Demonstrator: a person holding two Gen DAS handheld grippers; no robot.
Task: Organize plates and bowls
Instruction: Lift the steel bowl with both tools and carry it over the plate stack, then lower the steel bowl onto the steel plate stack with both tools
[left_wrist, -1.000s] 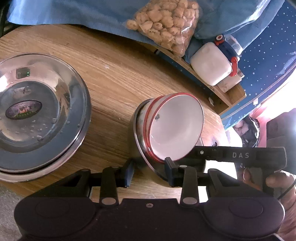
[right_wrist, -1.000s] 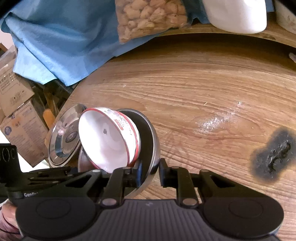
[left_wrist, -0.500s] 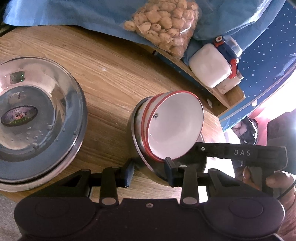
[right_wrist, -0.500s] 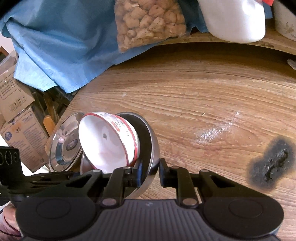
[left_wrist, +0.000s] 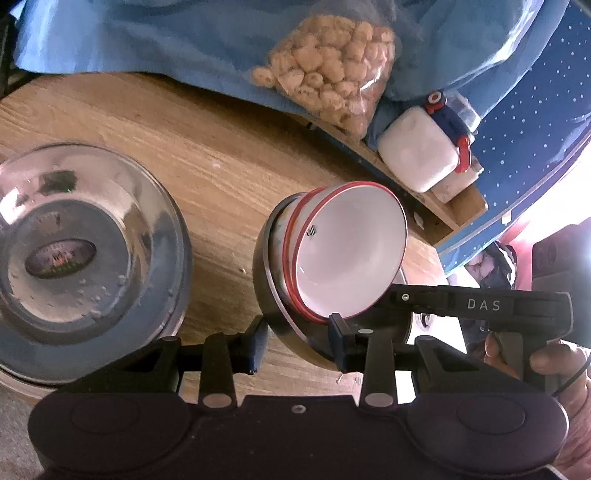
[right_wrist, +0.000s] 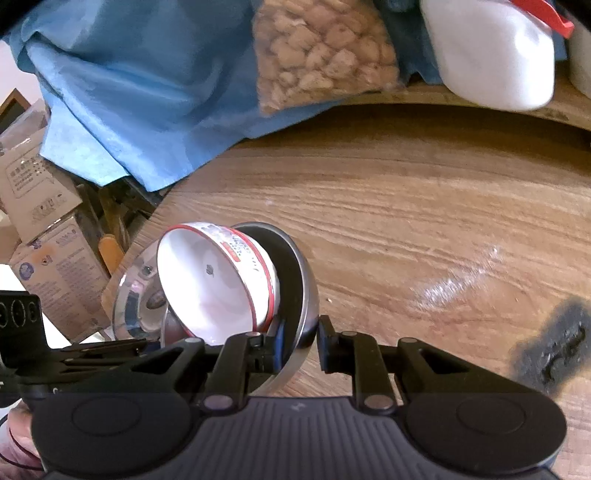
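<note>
Tabletop: round, wood grain, with a black scorch mark at the right edge of the right wrist view and a whitish powdery smear just left of it. Light blue cloth drapes over the far edge. Clear bag of pale puffed snacks lies on the cloth. White plastic container with a blue-and-red clasp sits on a raised wooden board, just right of the bag. Dark blue fabric with white dots behind the board. Cardboard boxes with printed text stand off the tabletop's left edge, below the cloth.
</note>
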